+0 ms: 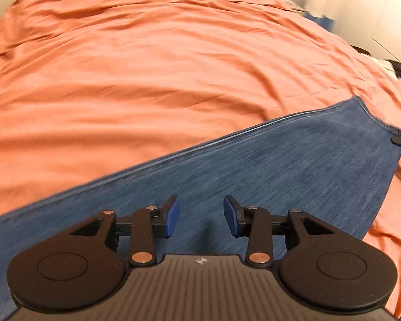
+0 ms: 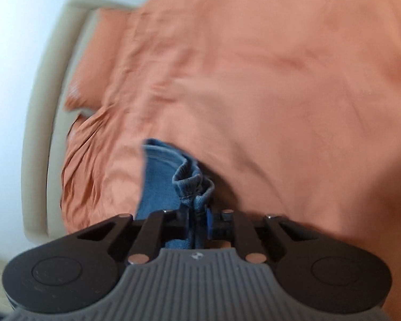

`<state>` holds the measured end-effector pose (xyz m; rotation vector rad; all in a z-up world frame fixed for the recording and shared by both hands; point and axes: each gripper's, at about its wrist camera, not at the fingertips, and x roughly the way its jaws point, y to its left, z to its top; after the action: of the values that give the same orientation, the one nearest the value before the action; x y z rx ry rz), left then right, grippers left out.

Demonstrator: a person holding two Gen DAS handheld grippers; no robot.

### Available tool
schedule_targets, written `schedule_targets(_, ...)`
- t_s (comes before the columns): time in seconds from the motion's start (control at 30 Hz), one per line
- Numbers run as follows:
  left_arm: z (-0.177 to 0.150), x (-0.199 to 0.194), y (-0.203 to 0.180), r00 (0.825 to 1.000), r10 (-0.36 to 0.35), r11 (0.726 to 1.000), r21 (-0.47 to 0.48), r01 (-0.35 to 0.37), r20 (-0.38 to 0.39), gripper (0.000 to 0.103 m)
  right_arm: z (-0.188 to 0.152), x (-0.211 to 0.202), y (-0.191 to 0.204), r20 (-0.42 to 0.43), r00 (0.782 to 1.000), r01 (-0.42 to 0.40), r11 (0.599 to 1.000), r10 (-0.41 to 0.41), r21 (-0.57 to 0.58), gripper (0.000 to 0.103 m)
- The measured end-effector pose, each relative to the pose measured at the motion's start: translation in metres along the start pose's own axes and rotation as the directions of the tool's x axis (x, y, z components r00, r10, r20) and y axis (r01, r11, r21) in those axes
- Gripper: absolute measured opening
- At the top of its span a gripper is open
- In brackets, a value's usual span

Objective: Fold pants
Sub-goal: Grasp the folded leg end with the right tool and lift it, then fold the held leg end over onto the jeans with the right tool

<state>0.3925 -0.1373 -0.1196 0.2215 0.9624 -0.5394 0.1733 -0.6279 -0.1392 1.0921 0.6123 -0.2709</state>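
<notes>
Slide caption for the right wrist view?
Right gripper pinches bunched blue jeans above the orange bedspread.

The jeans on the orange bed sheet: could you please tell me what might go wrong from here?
The right gripper pinches only a bunched bit of the jeans hem, so the denim may slip out when pulled. The left gripper hovers open above the leg, holding nothing; a one-sided lift could skew the fold or drag and wrinkle the bed sheet.

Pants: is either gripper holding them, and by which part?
The right gripper pinches the pants at a bunched hem edge. The left gripper is open, holding nothing.
</notes>
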Motion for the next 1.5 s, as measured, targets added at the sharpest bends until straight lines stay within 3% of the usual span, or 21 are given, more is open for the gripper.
schedule_targets(0.1,0.012,0.023,-0.022,1.0,-0.016,0.998,0.062,0.016,0.002,0.045,-0.002,-0.001,0.025,0.01,0.998,0.069,0.985,-0.068,-0.158,0.006)
schedule_targets(0.27,0.03,0.062,-0.046,1.0,-0.006,0.997,0.082,0.004,0.022,0.043,0.003,0.005,0.017,-0.024,0.997,0.07,0.991,-0.073,-0.114,0.006)
schedule_targets(0.47,0.039,0.098,-0.073,0.996,0.074,0.969,0.233,-0.082,0.044,0.039,0.003,0.004,0.028,-0.021,0.996,0.085,0.975,-0.092,-0.206,0.006)
schedule_targets(0.63,0.039,0.115,-0.089,0.989,0.148,0.951,0.273,-0.147,0.018,0.036,0.002,0.002,0.042,-0.008,0.994,0.099,0.956,-0.105,-0.276,0.006)
schedule_targets(0.73,0.037,0.097,-0.101,0.983,0.17,0.937,0.3,-0.181,0.065,0.03,0.003,0.002,0.048,0.002,0.992,0.121,0.951,-0.126,-0.286,0.006)
schedule_targets(0.87,0.019,0.054,-0.113,0.994,0.064,0.947,0.31,-0.089,0.093,0.029,0.005,-0.007,0.06,0.011,0.993,0.116,0.95,-0.118,-0.291,0.006)
schedule_targets(1.0,-0.017,0.029,-0.135,0.998,-0.017,0.935,0.355,-0.005,0.059,0.028,0.003,-0.019,0.085,0.032,0.993,0.115,0.934,-0.11,-0.337,0.006)
schedule_targets(1.1,-0.047,0.025,-0.148,0.999,-0.039,0.932,0.362,0.033,0.01,0.026,0.001,-0.027,0.105,0.046,0.994,0.111,0.924,-0.102,-0.366,0.006)
schedule_targets(1.3,-0.08,0.01,-0.157,0.994,-0.098,0.945,0.31,0.107,-0.046,0.022,-0.016,-0.039,0.152,0.076,0.991,0.136,0.888,-0.114,-0.44,0.006)
schedule_targets(1.5,-0.083,-0.056,-0.113,0.991,-0.126,0.975,0.192,0.115,0.051,0.023,-0.048,-0.059,0.218,0.065,0.998,0.052,0.862,-0.022,-0.504,0.006)
